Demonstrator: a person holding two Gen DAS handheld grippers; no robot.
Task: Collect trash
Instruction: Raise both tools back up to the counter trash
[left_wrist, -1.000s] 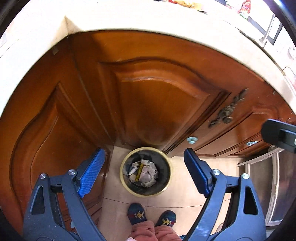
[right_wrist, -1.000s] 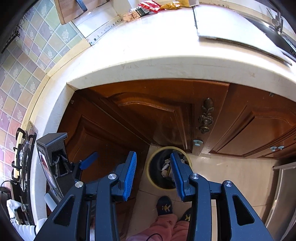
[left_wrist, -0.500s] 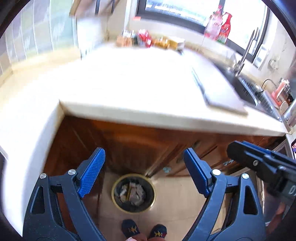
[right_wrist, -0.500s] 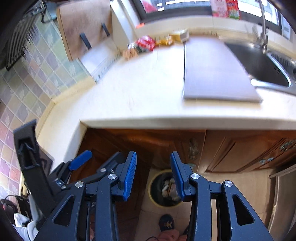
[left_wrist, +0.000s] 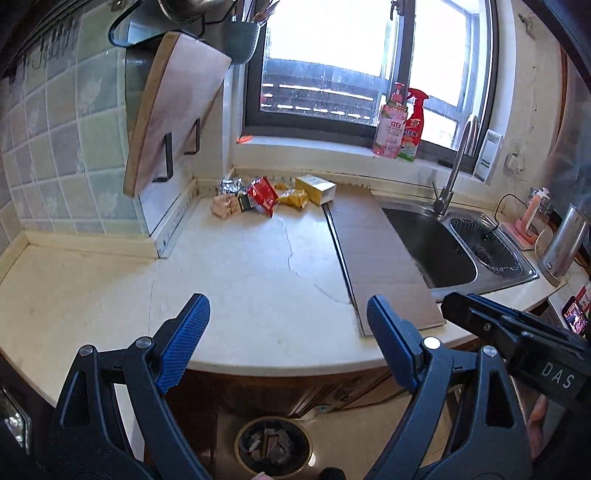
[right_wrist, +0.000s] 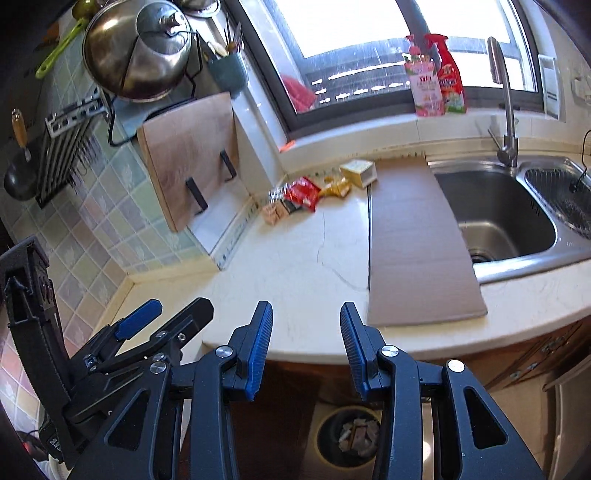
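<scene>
Both grippers hang empty over the front edge of the counter (left_wrist: 258, 288): the left gripper (left_wrist: 288, 332) has its jaws wide apart, and the right gripper (right_wrist: 306, 347) has them partly apart with nothing between. The trash, a small heap of wrappers (left_wrist: 264, 197) and a yellow box (left_wrist: 316, 188), lies far back near the window. The bin (left_wrist: 273, 448) stands on the floor below. Thin wrappers may slip from the pads. A long carry to the bin may drop pieces on the floor.

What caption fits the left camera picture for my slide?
Open left gripper hovers above the counter, facing snack wrappers by the window, trash bin below.
</scene>
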